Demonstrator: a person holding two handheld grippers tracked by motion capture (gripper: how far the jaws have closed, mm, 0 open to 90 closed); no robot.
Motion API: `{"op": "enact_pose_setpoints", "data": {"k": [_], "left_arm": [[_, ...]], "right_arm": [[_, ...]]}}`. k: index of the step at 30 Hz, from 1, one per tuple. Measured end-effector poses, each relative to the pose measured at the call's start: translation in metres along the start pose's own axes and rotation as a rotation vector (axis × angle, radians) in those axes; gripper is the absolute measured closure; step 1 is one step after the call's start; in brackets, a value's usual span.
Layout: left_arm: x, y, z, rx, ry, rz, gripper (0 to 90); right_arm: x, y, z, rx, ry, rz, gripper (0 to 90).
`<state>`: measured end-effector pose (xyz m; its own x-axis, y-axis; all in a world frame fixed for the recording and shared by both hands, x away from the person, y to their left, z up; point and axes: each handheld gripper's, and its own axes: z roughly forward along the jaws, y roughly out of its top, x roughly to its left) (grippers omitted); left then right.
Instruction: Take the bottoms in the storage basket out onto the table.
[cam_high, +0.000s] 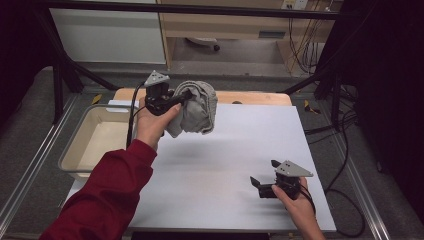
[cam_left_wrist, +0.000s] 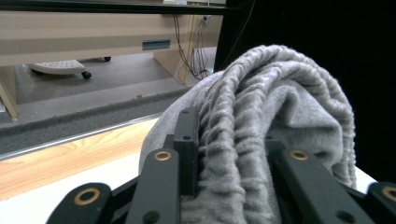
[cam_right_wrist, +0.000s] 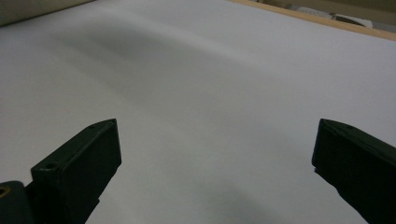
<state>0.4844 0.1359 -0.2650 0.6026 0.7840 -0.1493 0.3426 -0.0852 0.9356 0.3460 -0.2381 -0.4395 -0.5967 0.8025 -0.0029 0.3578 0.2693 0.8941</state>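
Observation:
A bunched grey knitted cloth (cam_high: 198, 106) hangs above the far left part of the white table (cam_high: 225, 150), and my left gripper (cam_high: 181, 98) is shut on it. In the left gripper view the folds of the cloth (cam_left_wrist: 261, 135) are pressed between the two black jaws. My right gripper (cam_high: 264, 179) rests low near the table's front right, held by a hand, jaws wide apart. Between the jaws in the right gripper view lies just the bare white table surface (cam_right_wrist: 210, 102); the right gripper (cam_right_wrist: 215, 154) is open with nothing between its fingers.
A shallow beige tray (cam_high: 75, 145) stands at the table's left edge, under the red sleeve (cam_high: 105, 195). A wooden strip (cam_high: 250, 97) runs along the table's far edge. Black frame legs and cables stand around the table.

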Motion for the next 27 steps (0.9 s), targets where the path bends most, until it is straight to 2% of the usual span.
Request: {"op": "enact_pose_setpoints", "data": {"k": [4,17,24,27], "left_arm": [[-0.005,0.004,0.005,0.013,-0.006,0.025,69.1],[-0.017,0.005,0.011,0.027,-0.041,0.018,69.5],[-0.033,0.004,0.014,0.044,-0.062,-0.001,69.6],[-0.042,0.003,0.013,0.05,-0.058,0.009,69.7]], "right_arm": [[0.001,0.0,0.0,0.003,0.0,-0.007,1.7],[0.003,0.002,0.001,0.008,-0.018,-0.012,1.7],[0.002,0.001,0.0,0.017,-0.036,-0.02,1.7],[0.001,0.002,-0.002,0.005,-0.044,-0.008,1.5]]}}
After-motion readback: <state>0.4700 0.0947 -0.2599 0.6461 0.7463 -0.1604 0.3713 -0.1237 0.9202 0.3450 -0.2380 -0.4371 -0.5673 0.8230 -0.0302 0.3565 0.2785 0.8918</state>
